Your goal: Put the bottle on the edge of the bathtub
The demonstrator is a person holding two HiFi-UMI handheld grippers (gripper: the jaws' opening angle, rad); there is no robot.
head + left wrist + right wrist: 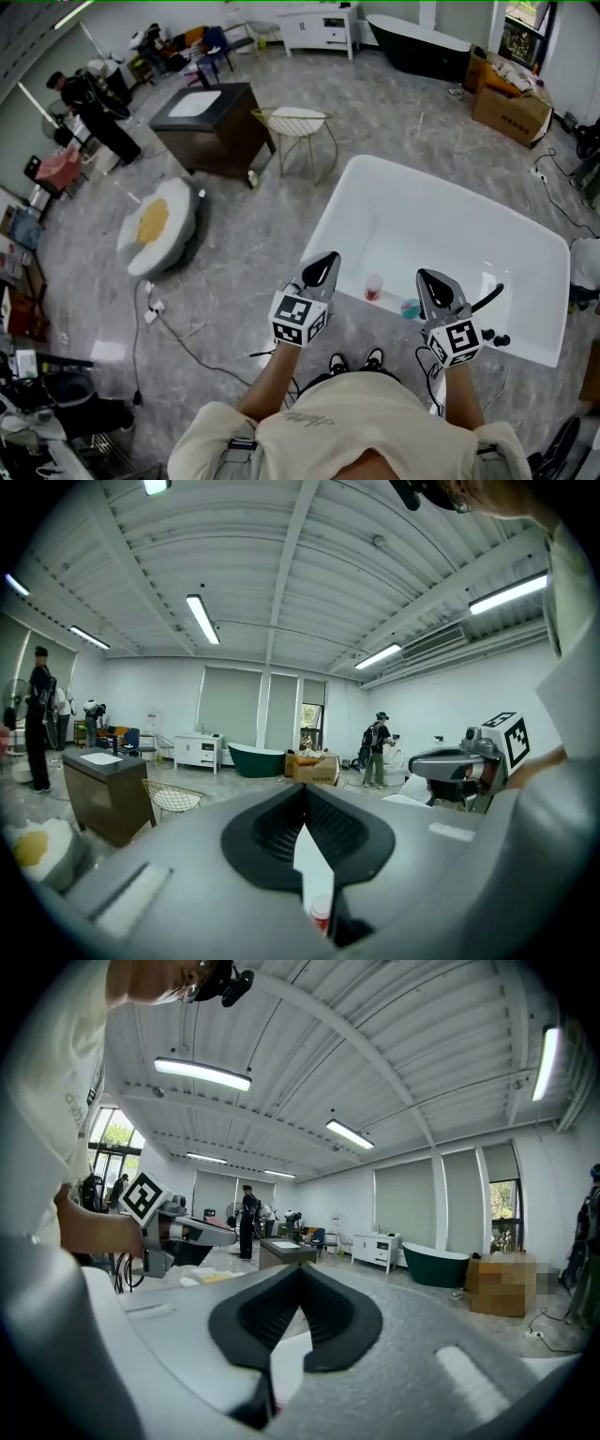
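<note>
The upright bottle (374, 286) stands in the bathtub (441, 225), below and between the closed, empty left gripper (320, 269) and right gripper (438, 288), about equally near both.

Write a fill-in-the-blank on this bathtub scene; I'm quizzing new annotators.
The bottle sits ____ the bathtub, not on its edge.
The left gripper has its jaws ____.
The right gripper, jaws also together, holds ____.
Missing words: inside; shut; nothing.
</note>
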